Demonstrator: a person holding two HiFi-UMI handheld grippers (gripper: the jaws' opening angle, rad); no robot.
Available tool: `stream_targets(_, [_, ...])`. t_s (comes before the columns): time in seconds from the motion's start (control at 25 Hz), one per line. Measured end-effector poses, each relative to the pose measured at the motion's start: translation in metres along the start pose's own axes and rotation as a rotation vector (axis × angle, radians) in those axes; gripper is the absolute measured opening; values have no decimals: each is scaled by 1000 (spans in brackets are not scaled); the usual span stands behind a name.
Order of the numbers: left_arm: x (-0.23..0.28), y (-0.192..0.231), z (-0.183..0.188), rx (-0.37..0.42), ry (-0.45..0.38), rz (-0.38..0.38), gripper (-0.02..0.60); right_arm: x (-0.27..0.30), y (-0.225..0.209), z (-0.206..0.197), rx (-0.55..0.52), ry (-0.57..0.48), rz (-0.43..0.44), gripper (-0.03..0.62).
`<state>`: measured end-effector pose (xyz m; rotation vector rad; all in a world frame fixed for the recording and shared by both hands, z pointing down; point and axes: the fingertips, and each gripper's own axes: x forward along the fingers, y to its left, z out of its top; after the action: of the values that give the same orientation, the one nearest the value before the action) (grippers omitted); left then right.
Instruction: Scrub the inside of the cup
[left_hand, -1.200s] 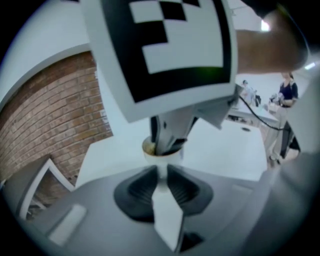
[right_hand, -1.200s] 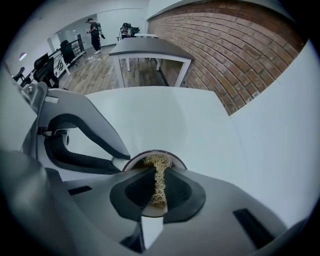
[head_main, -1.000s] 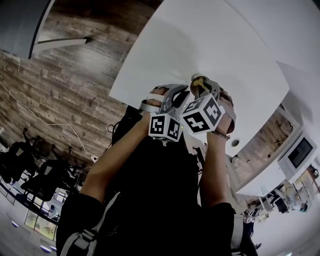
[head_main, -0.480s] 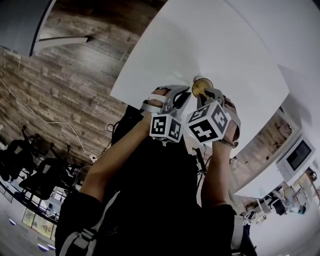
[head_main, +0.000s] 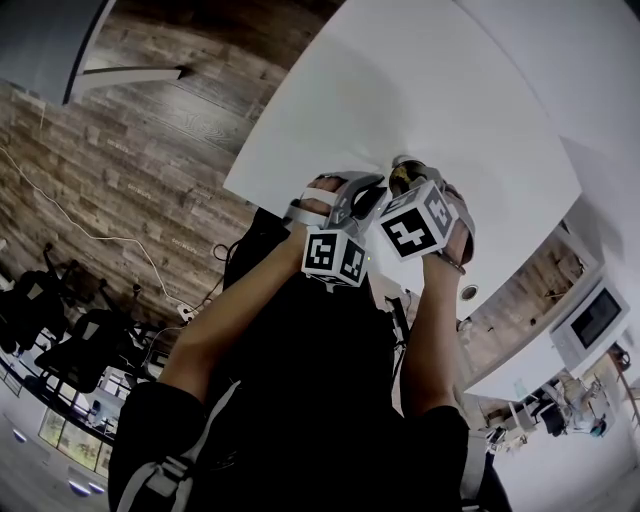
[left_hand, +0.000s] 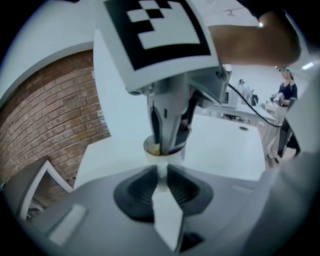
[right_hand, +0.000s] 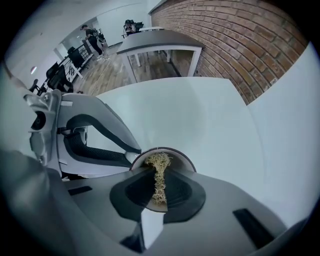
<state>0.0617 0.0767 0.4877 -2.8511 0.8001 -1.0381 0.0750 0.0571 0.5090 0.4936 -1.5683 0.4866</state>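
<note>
A small white cup (left_hand: 164, 153) stands near the front edge of the white table (head_main: 420, 80). My left gripper (left_hand: 161, 169) is shut on its near wall and holds it from the side. My right gripper (right_hand: 159, 174) points straight down into the cup's mouth (right_hand: 183, 157) and is shut on a straw-coloured fibrous scrubber (right_hand: 158, 162), which reaches inside the cup. In the head view the right gripper (head_main: 403, 183) and its marker cube cover most of the cup (head_main: 405, 163); the left gripper (head_main: 370, 192) sits just left of it. The cup's bottom is hidden.
The table stretches away bare beyond the cup, and its edge lies close in front of my hands. Wooden floor (head_main: 150, 150) and office chairs (head_main: 60, 340) are to the left. A brick wall (right_hand: 240, 40), another table (right_hand: 160, 40) and distant people (left_hand: 287, 95) are further off.
The right gripper rose a little, showing the scrubber in the cup's mouth, then sank back in so that its cube covers the cup. The left gripper and the cup stayed put.
</note>
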Motion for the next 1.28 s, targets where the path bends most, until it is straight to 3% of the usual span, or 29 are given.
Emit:
stream_targets(0.2, [0,-2,-1,6,5,1,64,-7,7,-1,40,-41,106,29])
stream_targets(0.6, [0,-7,-2,18,13,-1,64,-29,15,-7,82,-109,183,29])
stream_targets(1.28, [11,-15,5,36,33,-21,64,-81,21,-31,157,-239,215,29])
